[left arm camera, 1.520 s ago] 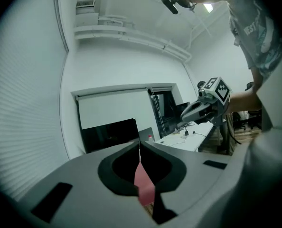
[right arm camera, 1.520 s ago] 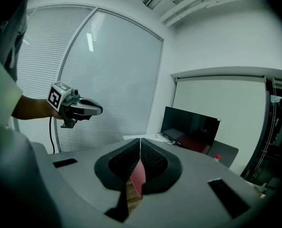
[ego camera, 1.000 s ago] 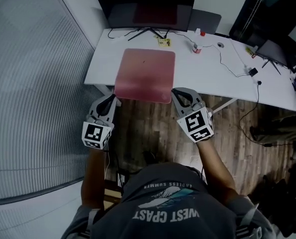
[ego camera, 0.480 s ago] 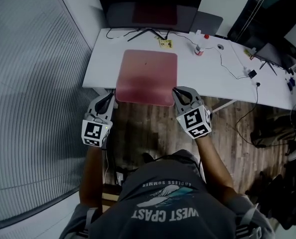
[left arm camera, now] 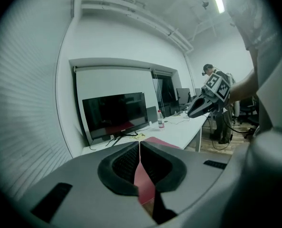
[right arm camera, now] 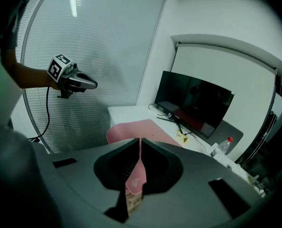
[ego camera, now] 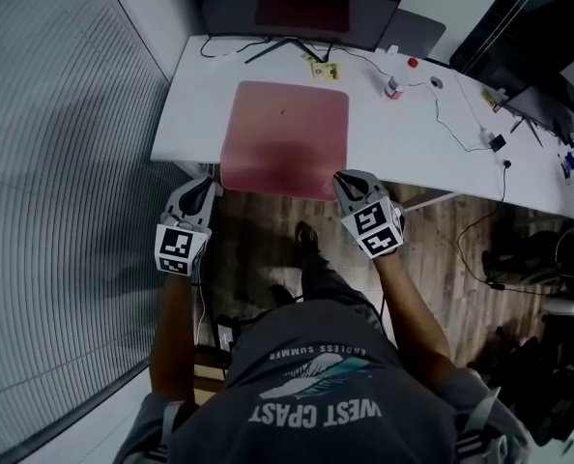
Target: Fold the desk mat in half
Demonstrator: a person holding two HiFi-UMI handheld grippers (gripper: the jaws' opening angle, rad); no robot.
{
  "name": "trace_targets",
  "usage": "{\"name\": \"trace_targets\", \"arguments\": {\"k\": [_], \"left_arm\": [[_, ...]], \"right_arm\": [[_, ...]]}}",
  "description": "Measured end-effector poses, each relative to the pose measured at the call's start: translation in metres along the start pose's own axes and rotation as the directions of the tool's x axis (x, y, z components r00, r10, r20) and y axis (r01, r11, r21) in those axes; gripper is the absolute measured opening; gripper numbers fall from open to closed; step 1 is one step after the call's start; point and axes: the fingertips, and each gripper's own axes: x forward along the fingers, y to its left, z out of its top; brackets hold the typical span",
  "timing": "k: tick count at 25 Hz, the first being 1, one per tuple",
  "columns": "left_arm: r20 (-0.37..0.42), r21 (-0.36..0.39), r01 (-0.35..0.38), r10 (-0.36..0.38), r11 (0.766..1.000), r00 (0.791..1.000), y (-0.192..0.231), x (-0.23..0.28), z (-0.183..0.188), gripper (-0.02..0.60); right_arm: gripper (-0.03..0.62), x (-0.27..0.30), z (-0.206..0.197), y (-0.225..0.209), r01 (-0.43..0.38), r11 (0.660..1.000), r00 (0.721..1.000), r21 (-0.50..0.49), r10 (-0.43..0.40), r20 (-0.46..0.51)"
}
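A pink desk mat point(ego camera: 285, 138) lies flat on the white desk point(ego camera: 432, 148), its near edge at the desk's front edge. My left gripper point(ego camera: 207, 186) hovers just off the mat's near left corner, shut and empty. My right gripper point(ego camera: 344, 178) sits just off the near right corner, also shut with nothing in it. In the left gripper view the closed jaws point(left arm camera: 139, 144) point at the mat point(left arm camera: 158, 141), with the right gripper point(left arm camera: 201, 107) beyond. In the right gripper view the closed jaws point(right arm camera: 140, 140) face the mat point(right arm camera: 131, 128), and the left gripper point(right arm camera: 86, 84) shows at the left.
A dark monitor point(ego camera: 297, 6) stands at the desk's back, with a small card point(ego camera: 324, 69), a bottle point(ego camera: 393, 87) and cables point(ego camera: 461, 124) to the right of the mat. A frosted ribbed glass wall point(ego camera: 65, 162) runs along the left. Wooden floor point(ego camera: 268, 249) lies below the desk.
Both grippers have sunk and moved in toward the mat's near corners, keeping their jaws shut. The mat has not moved.
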Motion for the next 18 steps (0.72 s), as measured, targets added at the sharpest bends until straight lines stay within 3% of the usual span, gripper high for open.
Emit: {"name": "trace_targets", "arguments": {"k": [8,14,18], "left_arm": [[-0.118,-0.08,-0.027,0.017,0.996,0.993,0.023,0.044,-0.068,0.021],[-0.227,-0.149,-0.037,0.003,0.988,0.974,0.028,0.073,-0.143,0.023],[-0.306,-0.191,-0.039,-0.022,0.981,0.952,0.021,0.087,-0.189,0.118]], "right_arm": [[0.061,0.062,-0.074,-0.012,-0.065,0.987,0.989,0.145,0.083,-0.121],[0.128,0.095,-0.133,-0.015,-0.06,0.967,0.968,0.246,0.116,-0.221],[0.202,0.111,-0.176,-0.006,-0.038,0.941,0.947,0.337,0.141,-0.287]]}}
